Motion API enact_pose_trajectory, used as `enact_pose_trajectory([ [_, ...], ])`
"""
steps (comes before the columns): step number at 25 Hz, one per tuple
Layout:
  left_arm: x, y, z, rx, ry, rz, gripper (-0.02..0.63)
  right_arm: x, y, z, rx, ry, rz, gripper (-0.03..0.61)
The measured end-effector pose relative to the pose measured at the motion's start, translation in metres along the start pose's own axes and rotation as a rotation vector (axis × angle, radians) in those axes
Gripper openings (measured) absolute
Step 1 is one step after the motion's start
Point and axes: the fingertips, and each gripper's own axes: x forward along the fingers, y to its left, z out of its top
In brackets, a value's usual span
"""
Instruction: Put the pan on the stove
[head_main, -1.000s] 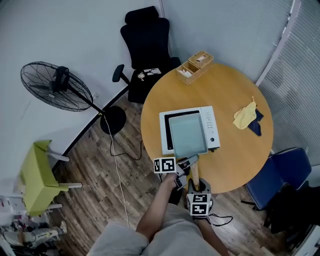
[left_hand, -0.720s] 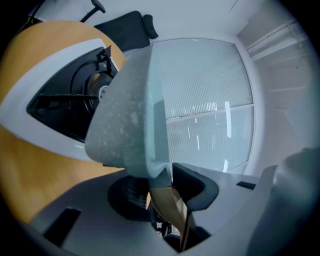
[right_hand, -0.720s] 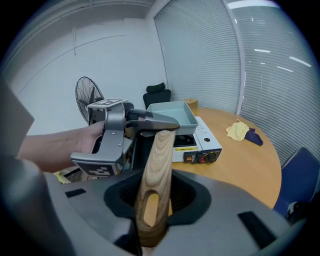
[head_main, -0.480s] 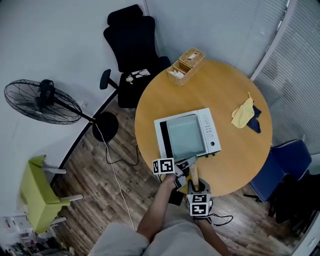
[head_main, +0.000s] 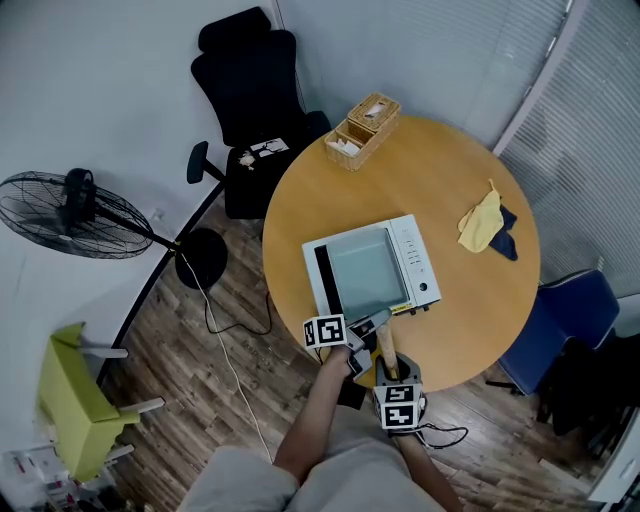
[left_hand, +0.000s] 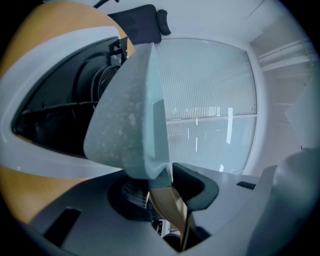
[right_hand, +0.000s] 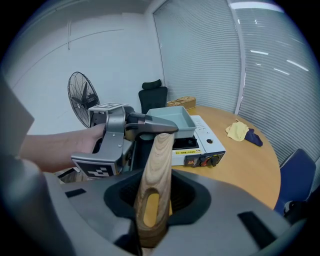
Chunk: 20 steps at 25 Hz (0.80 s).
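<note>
Count log, all views:
- Worktop (head_main: 450, 170), round, wood: 1.
- Portable gas stove (head_main: 425, 265): 1.
- Pan (head_main: 368, 272), square, wooden handle: 1.
- Tools: 2, namely left tool (head_main: 372, 325) and right tool (head_main: 390, 368).
- Wicker box (head_main: 360, 130), two compartments: 1.
- Cloths: 2, namely yellow cloth (head_main: 478, 222) and dark blue cloth (head_main: 505, 243).
- Chairs: 3, namely black office chair (head_main: 245, 80), blue chair (head_main: 560, 330) and lime-green chair (head_main: 70, 395).
- Pedestal fan (head_main: 75, 212): 1.
- Floor cable (head_main: 230, 350): 1.

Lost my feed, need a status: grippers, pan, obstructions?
Left gripper, right gripper both shut on pan handle. Pan over stove, seating unclear. Yellow cloth, basket sit apart from stove.
</note>
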Motion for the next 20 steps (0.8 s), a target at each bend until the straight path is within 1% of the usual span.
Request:
enact_pose_trajectory([
  [5,0.001,0.004,0.000,-0.013,-0.003,0.006,0.152,0.003,0.000,-0.003,0.009,0.015,0.000,0.109],
  [11,0.000,0.006,0.003,-0.009,-0.001,0.018,0.152,0.007,0.000,0.001,0.015,-0.002,-0.006,0.109],
  [15,-0.001,0.009,0.004,-0.013,0.000,0.019,0.152,0.008,0.003,0.000,0.030,0.009,0.000,0.107],
  [20,0.002,0.011,0.005,0.009,0.013,0.039,0.152,0.011,0.000,-0.002,0.032,0.014,-0.001,0.107],
])
